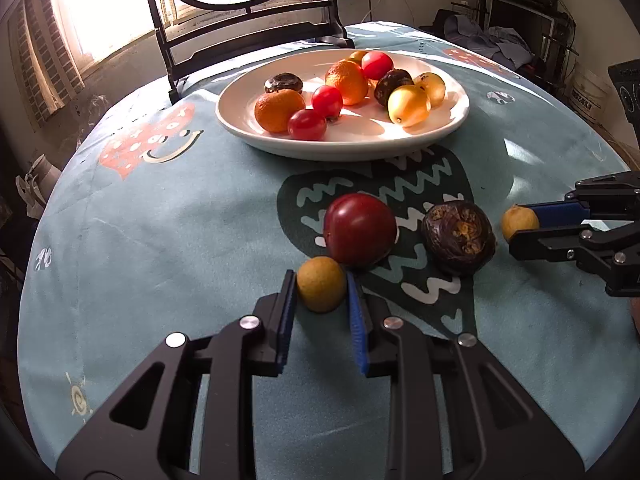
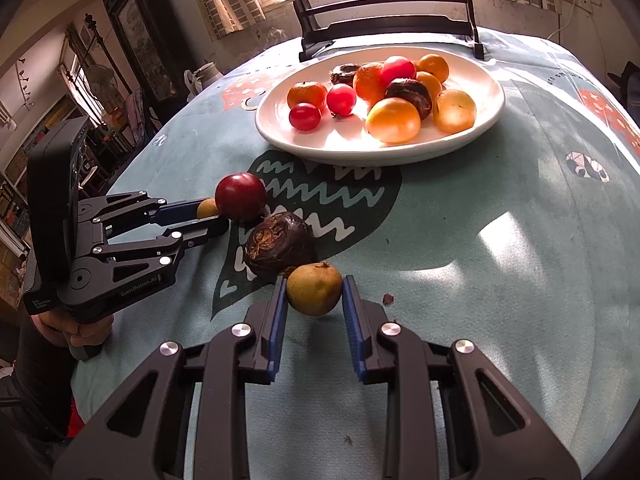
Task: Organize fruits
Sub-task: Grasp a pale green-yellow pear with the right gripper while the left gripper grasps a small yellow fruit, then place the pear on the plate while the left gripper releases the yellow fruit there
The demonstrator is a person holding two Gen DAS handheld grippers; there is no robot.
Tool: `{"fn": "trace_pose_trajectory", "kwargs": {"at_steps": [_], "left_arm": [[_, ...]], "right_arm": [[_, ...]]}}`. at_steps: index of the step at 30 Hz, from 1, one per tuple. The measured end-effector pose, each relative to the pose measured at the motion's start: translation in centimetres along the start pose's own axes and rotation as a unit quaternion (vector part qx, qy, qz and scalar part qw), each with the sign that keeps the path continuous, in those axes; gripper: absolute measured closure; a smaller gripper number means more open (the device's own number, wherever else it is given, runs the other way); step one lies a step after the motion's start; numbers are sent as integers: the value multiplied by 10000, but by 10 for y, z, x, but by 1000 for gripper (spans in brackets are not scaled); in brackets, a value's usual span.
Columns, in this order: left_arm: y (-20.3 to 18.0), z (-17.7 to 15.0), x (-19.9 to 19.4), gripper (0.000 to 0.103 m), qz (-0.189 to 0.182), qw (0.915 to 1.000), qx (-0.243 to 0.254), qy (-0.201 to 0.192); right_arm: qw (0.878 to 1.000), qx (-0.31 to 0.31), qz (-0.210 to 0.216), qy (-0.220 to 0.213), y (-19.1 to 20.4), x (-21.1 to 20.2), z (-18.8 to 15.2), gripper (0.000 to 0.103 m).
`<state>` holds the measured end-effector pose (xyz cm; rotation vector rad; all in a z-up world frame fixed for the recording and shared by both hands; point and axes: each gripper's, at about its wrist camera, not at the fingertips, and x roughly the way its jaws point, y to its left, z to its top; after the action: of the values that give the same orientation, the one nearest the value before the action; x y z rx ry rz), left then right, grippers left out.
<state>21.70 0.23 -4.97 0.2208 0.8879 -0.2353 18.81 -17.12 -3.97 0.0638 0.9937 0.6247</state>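
Observation:
A white plate at the table's far side holds several tomatoes, oranges, yellow fruits and dark fruits. Near me lie a dark red tomato and a dark brown fruit. My left gripper is shut on a small yellow-brown fruit that touches the tomato. My right gripper is shut on another small yellow-brown fruit beside the dark brown fruit.
The round table has a teal patterned cloth. A black framed stand rises behind the plate. Room clutter surrounds the table's edges.

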Motion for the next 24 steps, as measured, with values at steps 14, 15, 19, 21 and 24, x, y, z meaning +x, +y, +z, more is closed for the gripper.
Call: {"fn": "trace_pose_trajectory", "kwargs": {"at_steps": [14,15,19,21,24], "left_arm": [[3,-10,-38,78,-287,9988,-264,-292],[3,-7,-42,78,-332,9985,-279,-328],[10,23,-54,78,-391,9967,-394,-586],[15,45,-56,78,-344,9951,-490,-786],[22,80,-43,78,-270,9939,-630,-864]], "right_arm": [[9982,-43,583,-138,8,-8,0,75],[9976,-25,659,-190,9,-11,3,75],[9963,-100,533,-668,10,-26,27,75],[9942,-90,333,-1020,5,-33,44,75],[9893,42,144,-1448,-8,-35,73,75]]}}
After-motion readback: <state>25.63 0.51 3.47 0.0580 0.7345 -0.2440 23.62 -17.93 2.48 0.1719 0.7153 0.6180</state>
